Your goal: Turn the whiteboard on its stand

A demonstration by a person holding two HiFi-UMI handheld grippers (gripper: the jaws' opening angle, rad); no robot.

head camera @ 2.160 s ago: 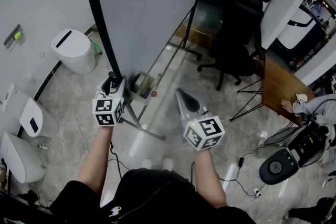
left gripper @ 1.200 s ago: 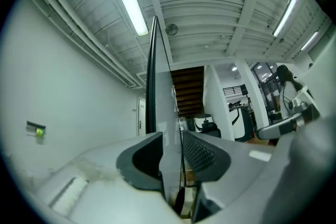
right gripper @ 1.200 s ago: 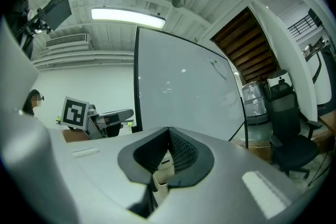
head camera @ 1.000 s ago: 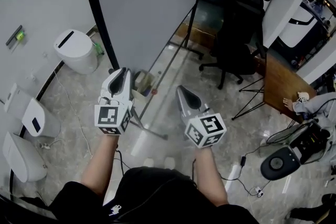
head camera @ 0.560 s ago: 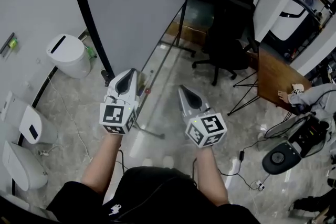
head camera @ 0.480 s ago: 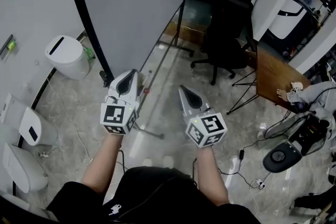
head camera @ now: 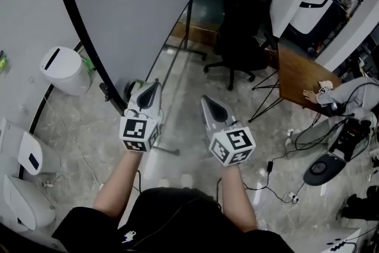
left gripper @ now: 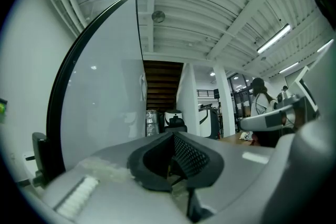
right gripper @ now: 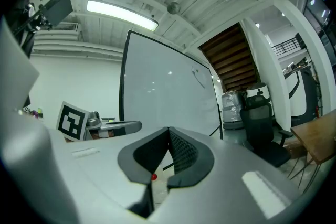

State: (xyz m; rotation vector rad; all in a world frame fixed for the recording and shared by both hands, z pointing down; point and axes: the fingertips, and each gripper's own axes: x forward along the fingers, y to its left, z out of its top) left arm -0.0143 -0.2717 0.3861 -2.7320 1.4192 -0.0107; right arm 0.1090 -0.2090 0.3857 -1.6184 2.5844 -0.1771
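One whiteboard [head camera: 130,3]: upright on its stand [head camera: 188,15], at the far-left part of the floor [head camera: 195,80], close to the left wall; grey-white panel with a black frame along its left edge.
Stand: thin black upright at the board's right edge, with a foot bar resting on the floor.
Left gripper [head camera: 151,87]: jaws closed, pads together with nothing between them; tip points at the board's lower edge, near it, with no contact visible.
Right gripper [head camera: 205,101]: jaws closed and empty; held beside the left gripper, further from the board, over bare floor.
White bin [head camera: 62,71]: on the floor at the left wall, left of the board's black frame.
Office chair [head camera: 240,38]: black, on the floor beyond the stand's right end.
Wooden table [head camera: 299,77]: right of the chair, well apart from the board.
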